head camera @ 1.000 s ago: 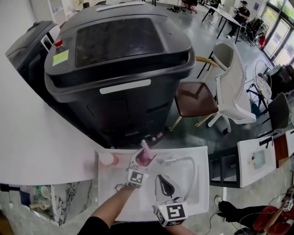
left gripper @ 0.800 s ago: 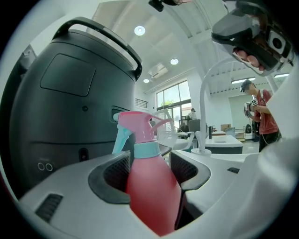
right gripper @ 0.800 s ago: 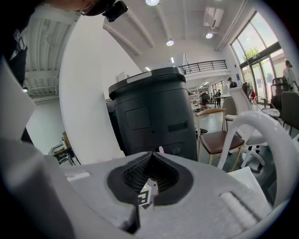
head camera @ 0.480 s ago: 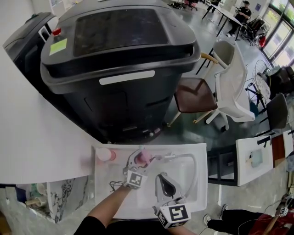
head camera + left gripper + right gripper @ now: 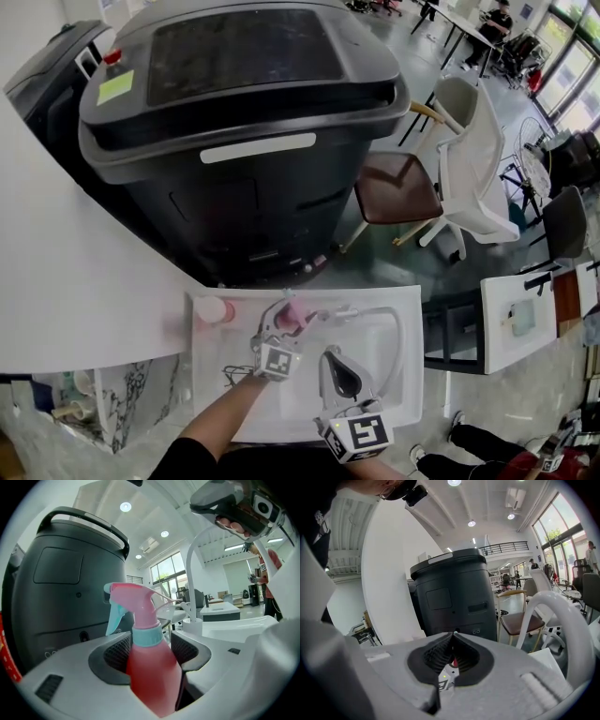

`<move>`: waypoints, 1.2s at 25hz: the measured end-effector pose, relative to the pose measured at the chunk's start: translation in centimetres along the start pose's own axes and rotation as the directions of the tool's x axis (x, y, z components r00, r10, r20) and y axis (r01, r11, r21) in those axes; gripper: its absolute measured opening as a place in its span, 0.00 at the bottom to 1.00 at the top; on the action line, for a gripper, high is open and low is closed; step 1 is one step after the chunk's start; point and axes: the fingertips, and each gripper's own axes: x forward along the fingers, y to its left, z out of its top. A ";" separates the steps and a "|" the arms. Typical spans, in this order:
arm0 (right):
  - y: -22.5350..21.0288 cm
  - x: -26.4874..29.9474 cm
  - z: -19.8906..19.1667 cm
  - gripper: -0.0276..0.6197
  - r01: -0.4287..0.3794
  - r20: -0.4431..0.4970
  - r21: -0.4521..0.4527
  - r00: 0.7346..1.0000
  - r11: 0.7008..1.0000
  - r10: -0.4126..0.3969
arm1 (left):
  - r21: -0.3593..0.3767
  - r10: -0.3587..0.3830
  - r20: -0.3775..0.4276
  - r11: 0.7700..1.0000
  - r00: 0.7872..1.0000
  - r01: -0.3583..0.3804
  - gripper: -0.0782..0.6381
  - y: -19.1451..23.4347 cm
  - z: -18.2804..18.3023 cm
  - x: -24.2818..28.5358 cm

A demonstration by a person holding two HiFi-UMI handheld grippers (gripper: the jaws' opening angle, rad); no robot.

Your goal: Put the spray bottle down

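A pink spray bottle [image 5: 294, 316] with a pale teal collar and trigger stands upright between the jaws of my left gripper [image 5: 287, 321] over the white tabletop [image 5: 281, 412]. In the left gripper view both pads press on the bottle's [image 5: 152, 667] shoulders, and its nozzle points left. Whether its base touches the table is hidden. My right gripper [image 5: 337, 359] rests nearer me on the table, just right of the left one. Its jaws [image 5: 453, 648] are shut with nothing held.
A large dark grey wheeled bin [image 5: 244, 122] stands right behind the table. A small pink cup [image 5: 214, 311] sits at the table's far left corner. A white curved pipe [image 5: 398, 342] arches over the right side. A brown-seated chair [image 5: 398, 202] and a white chair [image 5: 478, 169] stand beyond.
My left gripper has sunk a little toward the tabletop with the bottle, which now stands straighter. The right gripper has kept still.
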 end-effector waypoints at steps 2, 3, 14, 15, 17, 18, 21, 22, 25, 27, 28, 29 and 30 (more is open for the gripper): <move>0.1 0.0 0.0 0.04 -0.005 0.001 -0.001 1.000 1.000 0.005 | -0.011 0.000 -0.005 1.000 1.000 0.000 0.51 0.0 -0.1 -0.1; 0.2 0.0 0.0 0.04 -0.005 0.002 -0.001 1.000 1.000 0.005 | -0.023 -0.003 -0.013 1.000 1.000 0.002 0.51 0.0 -0.4 -0.2; 1.1 -1.6 0.3 0.04 0.021 0.019 -0.002 1.000 1.000 -0.021 | -0.092 0.026 -0.032 0.995 0.999 -0.029 0.64 0.8 -0.8 -2.5; 1.3 -1.9 0.3 0.04 0.024 0.022 -0.003 0.999 1.000 -0.024 | -0.105 0.031 -0.031 0.994 0.999 -0.035 0.64 1.0 -0.5 -3.2; 1.7 -2.5 0.2 0.04 0.032 0.030 0.001 0.999 0.999 -0.032 | -0.135 0.037 -0.034 0.990 0.999 -0.041 0.64 1.2 0.1 -5.1; 1.9 -2.9 0.2 0.04 0.036 0.036 0.002 0.999 0.999 -0.036 | -0.139 0.037 -0.041 0.989 0.998 -0.042 0.64 1.3 0.2 -6.1; 2.6 -4.1 -0.3 0.04 0.050 0.059 0.000 0.997 0.999 -0.050 | -0.082 0.026 -0.088 0.996 0.996 -0.033 0.64 1.1 0.1 -9.4; 2.8 -4.6 -0.6 0.04 0.056 0.066 -0.004 0.996 0.998 -0.056 | -0.089 0.023 -0.091 0.996 0.996 -0.031 0.64 0.7 0.3 -10.5; 3.2 -6.3 -1.0 0.04 0.080 0.093 -0.021 0.993 0.997 -0.078 | -0.201 0.015 -0.049 0.979 0.999 -0.024 0.64 -1.0 2.1 -13.7; 3.8 -7.5 -1.1 0.04 0.095 0.114 -0.025 0.989 0.995 -0.092 | -0.271 0.004 -0.030 0.962 1.000 -0.012 0.64 -2.1 3.6 -16.2; 4.3 -8.2 -1.4 0.04 0.099 0.122 -0.027 0.988 0.995 -0.095 | -0.293 -0.006 -0.028 0.956 1.000 -0.003 0.62 -2.7 4.5 -17.7; 5.1 -8.8 -1.7 0.04 0.101 0.128 -0.029 0.987 0.994 -0.096 | -0.302 -0.016 -0.027 0.953 1.000 0.007 0.52 -3.2 5.3 -19.5; 6.0 -9.5 -2.2 0.04 0.101 0.133 -0.033 0.987 0.994 -0.096 | -0.300 -0.026 -0.025 0.954 0.999 0.018 0.41 -3.6 6.0 -21.3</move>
